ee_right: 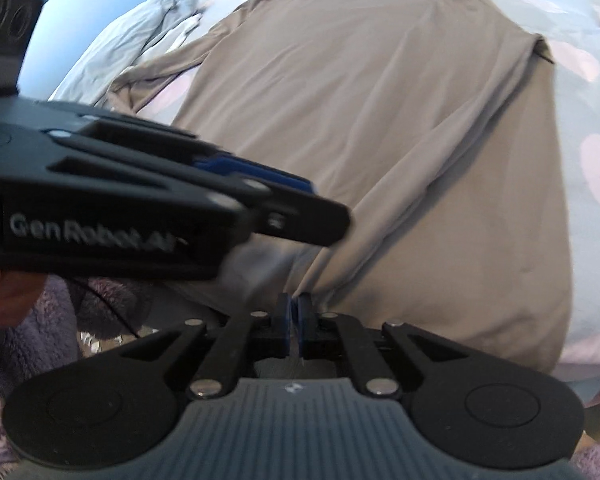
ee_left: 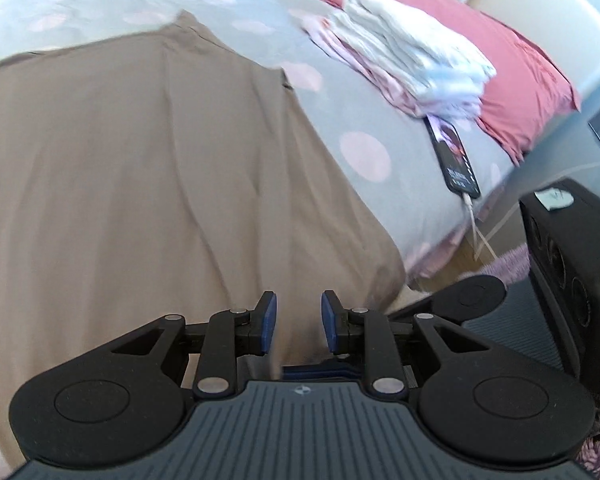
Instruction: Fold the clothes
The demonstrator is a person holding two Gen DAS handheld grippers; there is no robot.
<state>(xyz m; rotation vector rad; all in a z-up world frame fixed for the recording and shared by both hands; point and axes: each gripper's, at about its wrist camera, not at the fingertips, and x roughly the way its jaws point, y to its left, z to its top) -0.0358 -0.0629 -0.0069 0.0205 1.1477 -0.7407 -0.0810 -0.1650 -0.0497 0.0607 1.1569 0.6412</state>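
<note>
A taupe long-sleeved garment [ee_left: 140,160] [ee_right: 380,120] lies spread flat on the bed, one side folded in along a long crease. My left gripper [ee_left: 298,328] hovers over its near hem, blue pads apart, fabric showing in the gap without being pressed. In the right wrist view the left gripper [ee_right: 312,204] crosses from the left, just above the cloth. My right gripper [ee_right: 294,316] sits at the near end of the crease. Its pads are pinched almost together on the garment's edge.
The grey bedcover [ee_left: 360,152] has pink dots. A stack of folded white and pink clothes [ee_left: 412,52] rests against a pink pillow [ee_left: 520,80]; a phone [ee_left: 456,160] on a cable lies beside it. Black speaker [ee_left: 572,260] stands off the bed. Crumpled grey garment [ee_right: 152,32] far left.
</note>
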